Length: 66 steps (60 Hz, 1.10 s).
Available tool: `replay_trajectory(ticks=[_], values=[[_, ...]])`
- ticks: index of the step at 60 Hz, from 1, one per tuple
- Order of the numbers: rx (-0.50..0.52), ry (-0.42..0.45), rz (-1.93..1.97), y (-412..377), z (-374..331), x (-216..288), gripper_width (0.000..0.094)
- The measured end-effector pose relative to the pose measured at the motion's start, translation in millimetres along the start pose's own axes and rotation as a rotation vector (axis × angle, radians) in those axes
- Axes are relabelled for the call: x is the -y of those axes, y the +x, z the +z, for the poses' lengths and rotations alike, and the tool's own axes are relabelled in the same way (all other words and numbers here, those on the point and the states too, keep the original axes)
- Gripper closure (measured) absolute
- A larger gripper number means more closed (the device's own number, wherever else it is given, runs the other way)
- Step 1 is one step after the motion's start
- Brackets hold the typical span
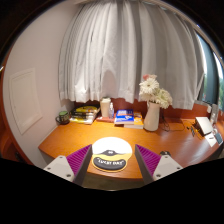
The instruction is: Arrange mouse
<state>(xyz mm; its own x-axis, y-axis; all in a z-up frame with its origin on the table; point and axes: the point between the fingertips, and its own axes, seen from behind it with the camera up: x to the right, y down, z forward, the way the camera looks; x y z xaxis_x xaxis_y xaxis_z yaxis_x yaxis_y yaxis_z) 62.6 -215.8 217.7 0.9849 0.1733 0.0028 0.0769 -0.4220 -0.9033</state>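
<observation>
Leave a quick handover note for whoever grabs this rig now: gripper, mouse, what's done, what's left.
Gripper: open, holding nothing.
Round black mouse pad lies on the wooden desk, between and just ahead of the fingers.
No mouse visible in this view.
Farther back: vase of white flowers, books, white curtains.
Done: nothing evident.
Left: find the mouse and arrange it.

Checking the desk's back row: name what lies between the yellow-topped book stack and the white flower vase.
Gripper view: a white cylinder and a blue box. The open gripper has its fingers either side of a round black disc.
</observation>
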Motion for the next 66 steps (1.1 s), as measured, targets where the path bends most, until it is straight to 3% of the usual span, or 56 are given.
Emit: replay_trajectory(ticks=[12, 35, 50, 66], values=[[-0.028, -0.056, -0.012, 22, 20, -43, 0.0081], [-0.178, -0.316, 0.042, 152, 25, -198, 0.0099], [-0.284, -0.348, 0.082, 247, 63, -201, 0.0102], [-0.265, -0.351, 0.068, 298, 132, -178, 0.0164]])
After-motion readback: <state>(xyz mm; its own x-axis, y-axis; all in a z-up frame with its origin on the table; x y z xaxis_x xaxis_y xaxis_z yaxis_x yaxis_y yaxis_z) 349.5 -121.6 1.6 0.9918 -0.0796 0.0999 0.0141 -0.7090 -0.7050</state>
